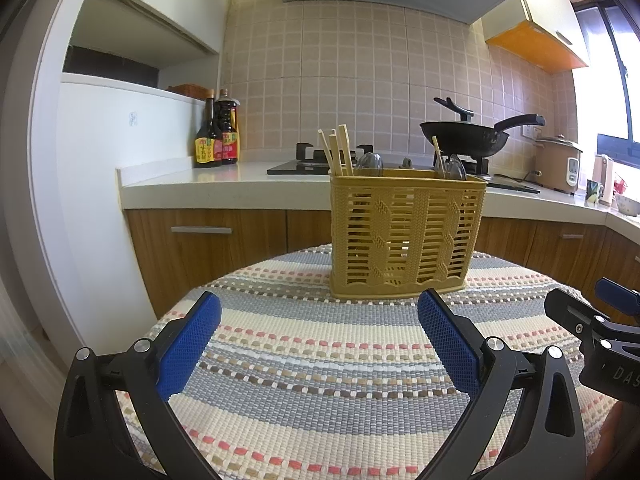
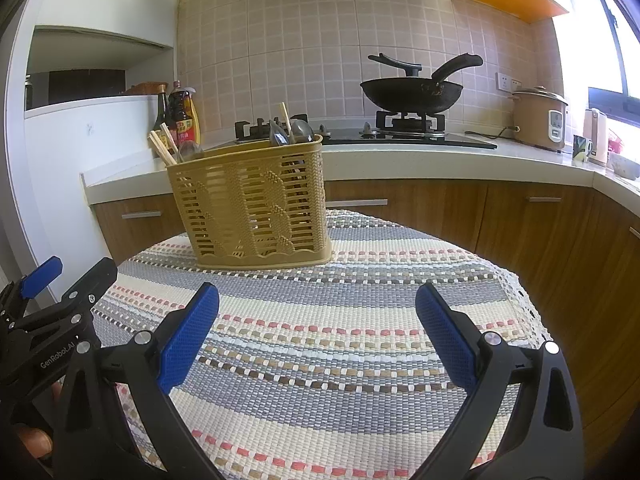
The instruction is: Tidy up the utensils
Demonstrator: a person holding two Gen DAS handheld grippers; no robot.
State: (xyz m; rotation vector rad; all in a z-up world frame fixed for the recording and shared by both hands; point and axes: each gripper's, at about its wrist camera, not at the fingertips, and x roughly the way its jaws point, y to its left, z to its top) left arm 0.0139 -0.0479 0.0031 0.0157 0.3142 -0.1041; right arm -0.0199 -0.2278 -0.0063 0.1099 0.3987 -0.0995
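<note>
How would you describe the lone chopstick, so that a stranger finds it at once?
Find the yellow basket on the striped cloth. At its end nearest the black wok, the lone chopstick rises among spoons. The other chopsticks stand bunched at the opposite end.

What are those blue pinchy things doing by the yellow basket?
A person holds two grabbers, and neither is holding anything. The left tool and right tool are both open above the striped cloth. The yellow basket already has chopsticks and spoons standing in it. No utensils lie loose on the cloth.
</note>
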